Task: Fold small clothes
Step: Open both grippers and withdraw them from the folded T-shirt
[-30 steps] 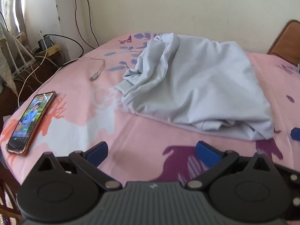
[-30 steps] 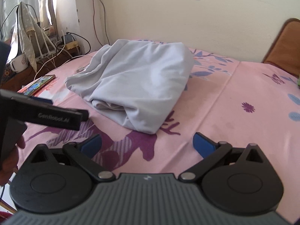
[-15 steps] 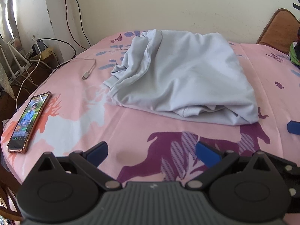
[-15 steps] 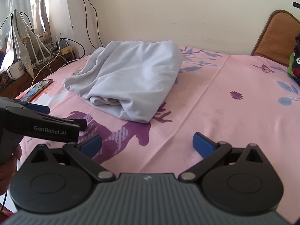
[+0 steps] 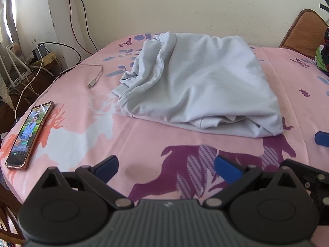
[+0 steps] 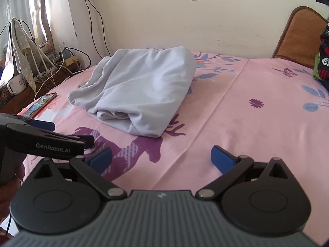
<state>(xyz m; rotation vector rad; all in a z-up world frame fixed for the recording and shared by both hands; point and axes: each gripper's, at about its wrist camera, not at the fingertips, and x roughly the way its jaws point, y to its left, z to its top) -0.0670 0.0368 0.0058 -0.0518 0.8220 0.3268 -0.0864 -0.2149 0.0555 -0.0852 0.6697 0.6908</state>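
- My left gripper [image 5: 165, 167] has its jaws spread wide, with nothing between them. It hangs over the bed's near edge.
- My right gripper [image 6: 161, 157] has its jaws spread wide too, and they hold nothing. It also hangs over the near part of the bed.
- In the right view I see my left gripper from the side, low on the left, with a hand [image 6: 11, 182] around its handle.
- In the left view one blue pad of my right gripper peeks in at the right edge.
- Under both grippers is the pink bed sheet [image 5: 86, 123] with purple deer, white and orange shapes and blue leaves on it.
- The light grey cloth [image 5: 197, 82] lies in a loose, rumpled heap in the middle of the bed, beyond both grippers. No jaws touch it. Its near end shows bunched layers tucked under the top layer.
- A phone [image 5: 28, 132] with a lit screen lies flat near the left edge of the bed, well apart from the cloth.
- A white cable [image 5: 93, 81] ends on the sheet between the phone and the cloth, near the cloth's left side.
- A brown headboard [image 6: 298, 35] stands at the far right by the wall.
- Some dark and green clothes [image 6: 322, 57] sit at the right edge.
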